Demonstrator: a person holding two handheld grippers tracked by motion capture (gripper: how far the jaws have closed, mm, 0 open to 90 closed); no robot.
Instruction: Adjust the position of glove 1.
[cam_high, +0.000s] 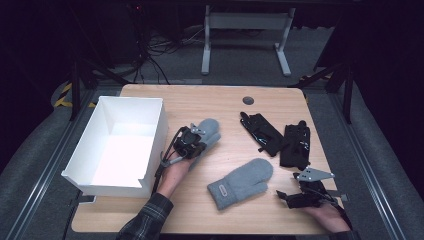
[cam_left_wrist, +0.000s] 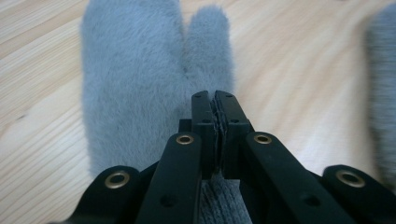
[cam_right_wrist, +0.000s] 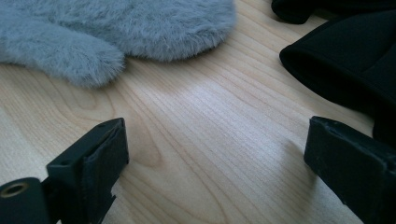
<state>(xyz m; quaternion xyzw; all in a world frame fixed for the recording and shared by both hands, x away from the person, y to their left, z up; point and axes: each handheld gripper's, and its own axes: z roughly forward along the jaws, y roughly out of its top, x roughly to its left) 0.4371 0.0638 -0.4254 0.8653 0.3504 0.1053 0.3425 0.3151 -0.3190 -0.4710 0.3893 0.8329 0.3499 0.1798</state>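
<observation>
A fluffy grey mitten (cam_high: 209, 130) lies on the wooden table (cam_high: 220, 102) just right of the white box, fingers pointing away from me. My left gripper (cam_high: 194, 141) is shut on the mitten's knitted cuff; in the left gripper view the jaws (cam_left_wrist: 215, 100) meet over the mitten (cam_left_wrist: 135, 70) with grey knit pinched between them. A second grey mitten (cam_high: 242, 182) lies at the front centre. My right gripper (cam_high: 286, 196) rests low at the front right, open, its fingertips (cam_right_wrist: 215, 149) wide apart over bare wood, short of the second mitten (cam_right_wrist: 116, 28).
An open white box (cam_high: 162, 125) stands at the table's left. Two black gloves (cam_high: 262, 132) (cam_high: 296, 145) lie at the right, one close beside my right gripper's far finger (cam_right_wrist: 345, 60). A round cable hole (cam_high: 248, 100) sits near the far edge.
</observation>
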